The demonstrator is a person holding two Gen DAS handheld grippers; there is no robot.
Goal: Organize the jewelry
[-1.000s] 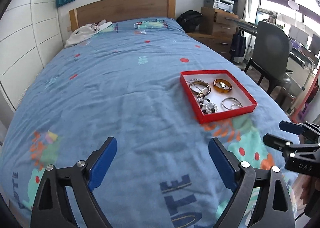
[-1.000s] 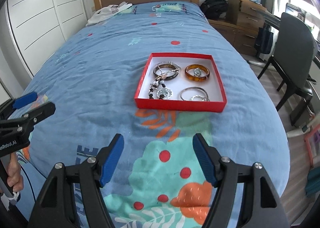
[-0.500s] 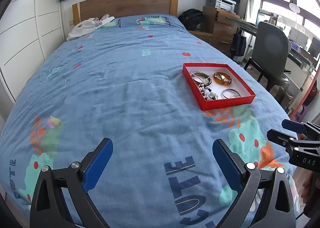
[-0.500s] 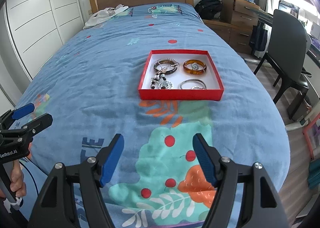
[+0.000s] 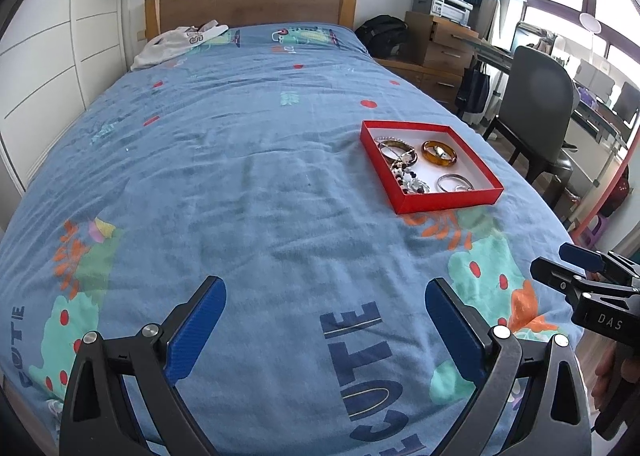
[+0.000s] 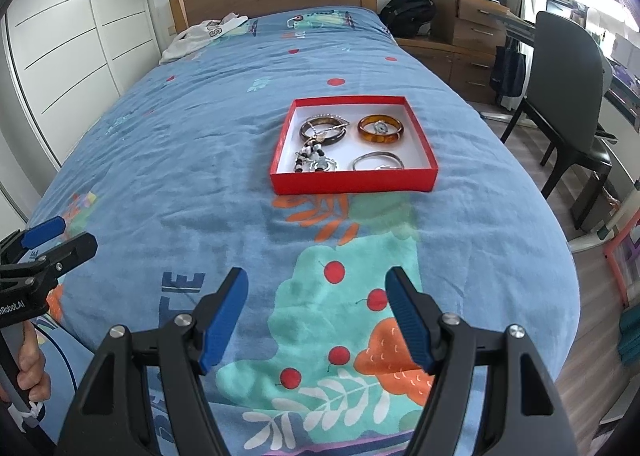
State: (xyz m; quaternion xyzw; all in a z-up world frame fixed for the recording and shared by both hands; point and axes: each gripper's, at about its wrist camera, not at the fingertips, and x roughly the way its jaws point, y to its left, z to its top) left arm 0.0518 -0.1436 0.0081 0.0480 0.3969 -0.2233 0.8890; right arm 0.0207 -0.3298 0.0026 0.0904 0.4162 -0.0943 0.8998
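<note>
Tangling beads (image 6: pixel 311 158) indistinct inside red box (image 6: pixel 352 181)

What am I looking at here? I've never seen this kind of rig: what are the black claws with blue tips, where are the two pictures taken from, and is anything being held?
There is no robot. A person holds a hand-operated two-finger gripper in each hand, and each gripper carries a wide-angle camera looking forward along its fingers. One picture comes from the left gripper, the other from the right gripper. Each view also catches the other gripper at its edge.

Both point down at a bed with a blue patterned bedspread. On it sits a shallow red tray of jewelry: an amber bangle, a dark bangle, a thin silver bangle and a beaded piece lying partly across the dark bangle.

Nothing is held. Both grippers stand open and empty, well short of the tray.
</note>
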